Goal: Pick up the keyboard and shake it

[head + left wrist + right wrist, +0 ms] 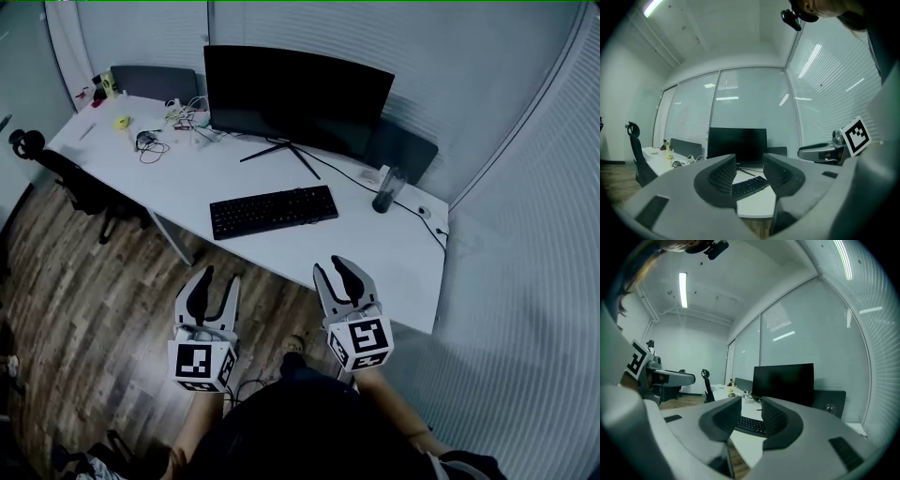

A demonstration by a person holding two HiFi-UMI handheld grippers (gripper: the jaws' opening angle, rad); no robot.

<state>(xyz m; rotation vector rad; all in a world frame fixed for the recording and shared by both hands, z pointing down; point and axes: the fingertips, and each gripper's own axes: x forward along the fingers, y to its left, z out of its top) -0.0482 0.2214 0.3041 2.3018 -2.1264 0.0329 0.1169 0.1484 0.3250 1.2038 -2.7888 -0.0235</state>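
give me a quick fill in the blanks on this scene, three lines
1. The keyboard lies on the white ____.
2. Right behind it stands a dark ____.
3. The left gripper and the right gripper each have their fingers ____, with nothing between them.

Missing words: desk; monitor; apart

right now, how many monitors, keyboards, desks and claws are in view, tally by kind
monitor: 1
keyboard: 1
desk: 1
claw: 2, the left claw and the right claw, both open and empty
total: 5
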